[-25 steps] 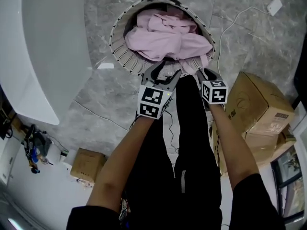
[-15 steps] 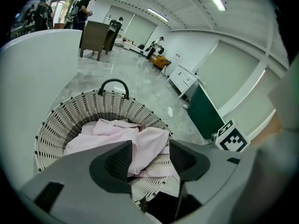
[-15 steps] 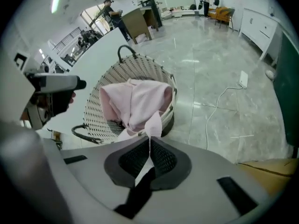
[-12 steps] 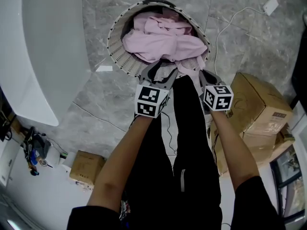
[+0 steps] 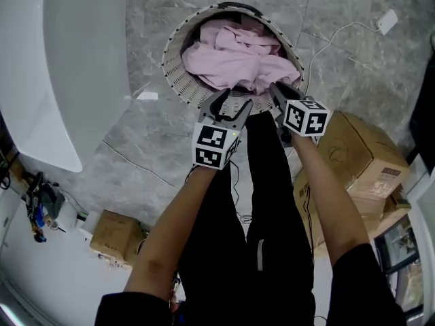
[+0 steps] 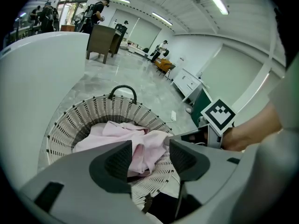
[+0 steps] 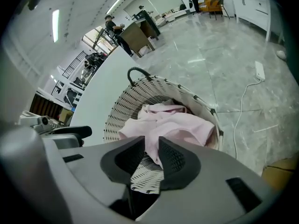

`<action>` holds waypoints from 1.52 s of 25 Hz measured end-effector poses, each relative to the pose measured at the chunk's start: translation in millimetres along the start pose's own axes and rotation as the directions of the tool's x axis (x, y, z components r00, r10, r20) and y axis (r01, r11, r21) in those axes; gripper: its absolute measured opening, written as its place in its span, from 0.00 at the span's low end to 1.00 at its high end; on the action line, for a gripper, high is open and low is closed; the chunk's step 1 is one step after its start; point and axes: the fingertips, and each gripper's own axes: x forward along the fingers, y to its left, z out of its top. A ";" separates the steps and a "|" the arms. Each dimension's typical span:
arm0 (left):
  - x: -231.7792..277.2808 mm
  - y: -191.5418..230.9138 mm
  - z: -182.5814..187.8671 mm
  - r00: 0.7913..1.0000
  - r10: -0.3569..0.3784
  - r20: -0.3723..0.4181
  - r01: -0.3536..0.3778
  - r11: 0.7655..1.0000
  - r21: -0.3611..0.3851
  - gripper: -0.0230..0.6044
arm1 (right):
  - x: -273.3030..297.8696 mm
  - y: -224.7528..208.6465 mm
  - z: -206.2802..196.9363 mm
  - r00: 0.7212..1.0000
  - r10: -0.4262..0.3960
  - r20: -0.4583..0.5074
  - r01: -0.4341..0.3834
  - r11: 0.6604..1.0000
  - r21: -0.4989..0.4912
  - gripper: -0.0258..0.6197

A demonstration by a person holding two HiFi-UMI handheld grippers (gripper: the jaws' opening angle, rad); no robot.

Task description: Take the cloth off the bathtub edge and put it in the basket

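Seen from the head, the smooth white bathtub [image 5: 47,73] fills the 9 o'clock side and is cut off by the left edge, so only part of its rim shows. A small cardboard box [image 5: 115,233] sits at 7 o'clock on the grey, veined marble floor [image 5: 149,148]. At 12 o'clock stands the round basket [image 5: 178,80], a white weave with dark slots and a dark arched handle [image 5: 238,7] on its far rim. The pink cloth [image 5: 234,56] lies crumpled inside it, soft and creased. It is heaped almost to the rim and hides the basket's bottom, and one fold droops over the near rim. The left gripper [image 5: 231,102] hangs just at that near rim, its grey fingers spread wide and pressing on nothing; the cloth shows only beyond the gap. The right gripper [image 5: 277,94] is at the basket's 4 o'clock rim, partly hidden behind its marker cube. Its fingers have just been opening and stand a narrow slit apart. The drooping fold shows through the slit, but whether it touches them is hard to make out. A thin white cable [image 5: 326,39] runs to a plug [image 5: 386,20] at 1 o'clock. Stacked cardboard boxes [image 5: 360,155] at 3 o'clock are cut off by the right edge.
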 end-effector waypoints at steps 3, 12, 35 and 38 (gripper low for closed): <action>-7.9 8.7 1.5 1.000 0.015 0.012 -0.015 1.000 -0.018 0.44 | -2.7 16.1 -9.4 0.999 0.025 -0.021 -0.025 0.999 -0.020 0.27; -40.7 13.7 28.4 0.996 0.035 0.088 -0.030 0.998 -0.054 0.44 | -39.2 64.4 4.7 1.000 0.028 -0.005 -0.028 0.979 -0.203 0.28; -391.7 -98.0 274.3 0.864 0.012 0.504 0.004 1.000 -0.031 0.29 | -372.3 375.8 176.7 0.861 0.172 0.479 0.056 0.903 -0.425 0.22; -433.7 -119.7 292.2 0.835 0.025 0.549 -0.048 0.998 0.028 0.09 | -415.6 411.0 188.1 0.817 0.191 0.544 0.089 0.891 -0.446 0.14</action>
